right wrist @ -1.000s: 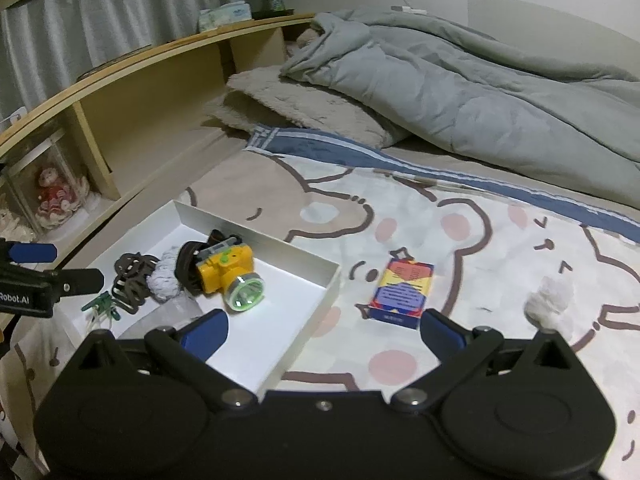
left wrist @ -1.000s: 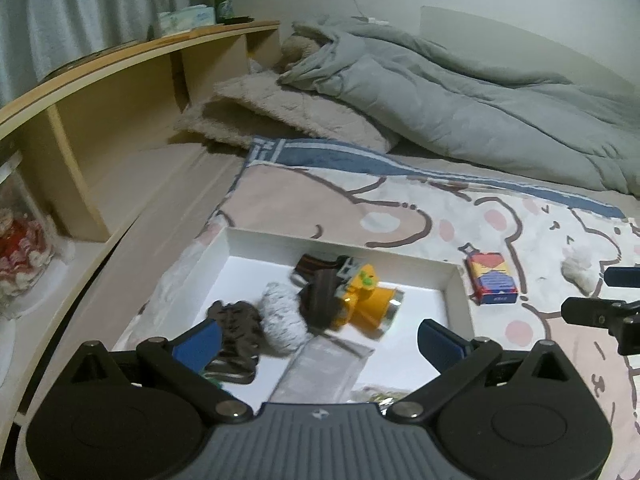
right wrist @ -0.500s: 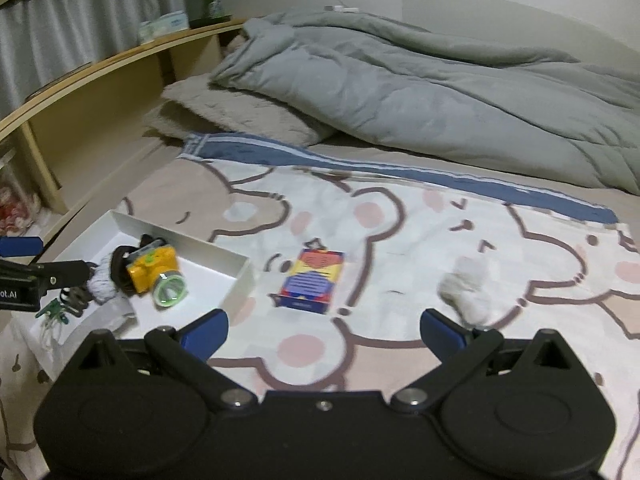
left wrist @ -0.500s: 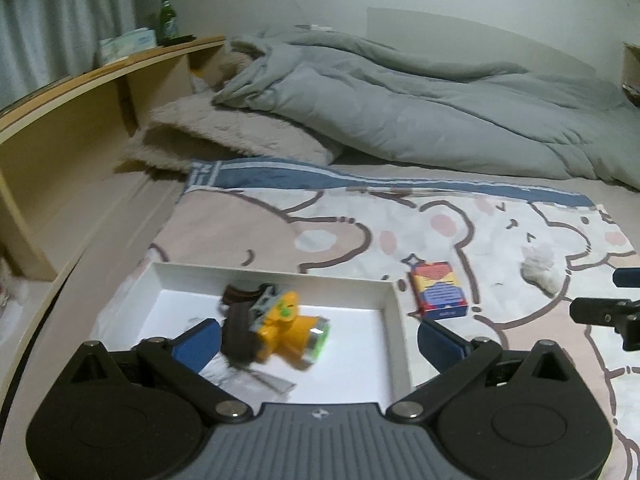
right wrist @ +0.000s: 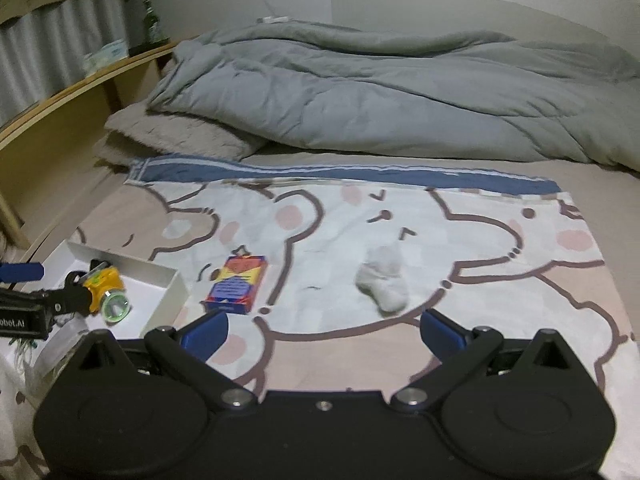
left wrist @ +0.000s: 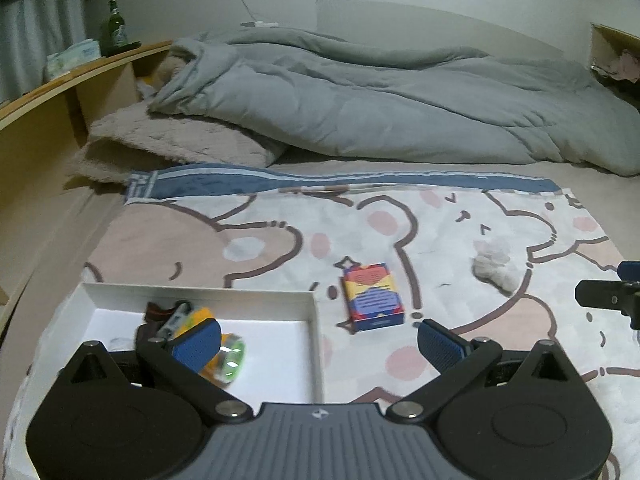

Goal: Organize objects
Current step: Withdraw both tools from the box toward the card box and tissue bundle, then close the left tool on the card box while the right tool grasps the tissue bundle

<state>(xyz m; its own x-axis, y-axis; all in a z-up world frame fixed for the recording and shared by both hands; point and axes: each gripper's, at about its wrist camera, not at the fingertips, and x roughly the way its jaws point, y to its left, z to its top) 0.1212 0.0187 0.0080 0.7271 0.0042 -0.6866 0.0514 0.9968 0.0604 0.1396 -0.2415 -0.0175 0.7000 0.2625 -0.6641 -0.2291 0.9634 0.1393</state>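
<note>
Left wrist view: the left gripper is held low over a bed, pointing forward over the right end of a white tray that sits on a bear-print blanket. Compared with a second ago, this view has swung right: the tray's left half and its dark and grey items have left the frame, and more blanket now shows. The claw is spread wide with nothing between its blue pads. A yellow headlamp lies in the tray, partly hidden behind the left pad. A colourful small box lies on the blanket just beside the tray's right wall, and a white sock lies farther right. The right gripper's tips show at the right edge.

Right wrist view: the right gripper is also low and level, aimed across the blanket toward a grey duvet. Since a second ago this view has shifted right too; the tray now sits at the far left and the sock lies nearly centred ahead. Its fingers stand fully apart and empty, touching nothing. The box lies between tray and sock. The left gripper's tip reaches in over the tray, near the headlamp.
</note>
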